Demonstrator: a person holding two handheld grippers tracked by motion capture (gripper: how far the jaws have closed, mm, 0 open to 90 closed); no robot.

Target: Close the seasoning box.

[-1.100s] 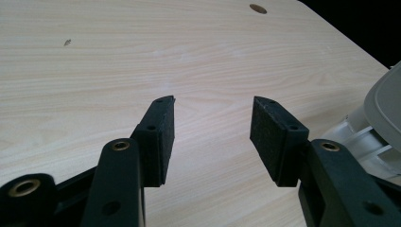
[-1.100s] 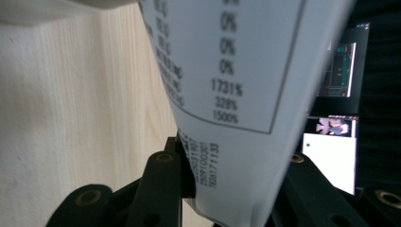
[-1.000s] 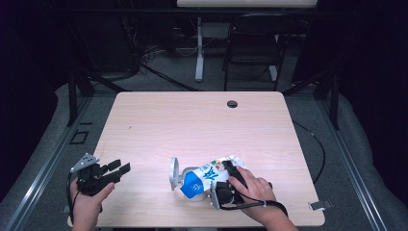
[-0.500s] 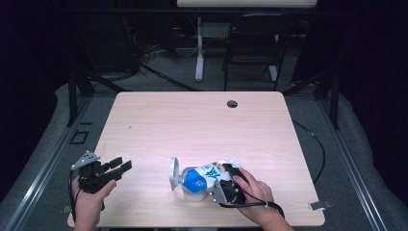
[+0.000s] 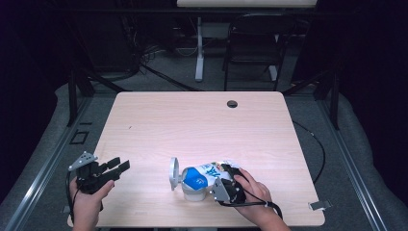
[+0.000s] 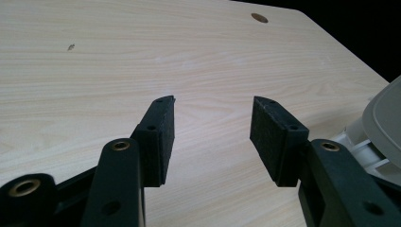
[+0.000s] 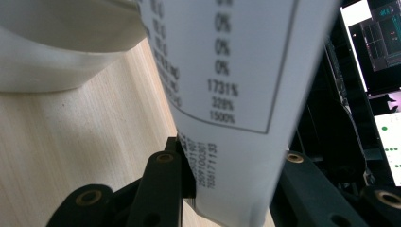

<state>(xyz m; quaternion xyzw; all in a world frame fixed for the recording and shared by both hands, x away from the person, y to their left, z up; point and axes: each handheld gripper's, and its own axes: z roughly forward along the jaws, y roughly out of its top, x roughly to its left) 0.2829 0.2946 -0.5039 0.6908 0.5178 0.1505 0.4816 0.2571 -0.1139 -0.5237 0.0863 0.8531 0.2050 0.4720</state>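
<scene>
Wooden worktop [image 5: 202, 125], pretty bare. At about 6 o'clock a blue-and-white pouch [image 5: 204, 174] sits pinched in the right hand-held gripper [image 5: 226, 185], beside a white tub [image 5: 192, 190]. Left hand-held gripper [image 5: 115, 167] at 8 o'clock, jaws apart, holding nothing.

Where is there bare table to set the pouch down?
Bare: the far table up to the round hole, and the gap between left gripper and white container. Crowded: near edge around pouch and right gripper.
</scene>
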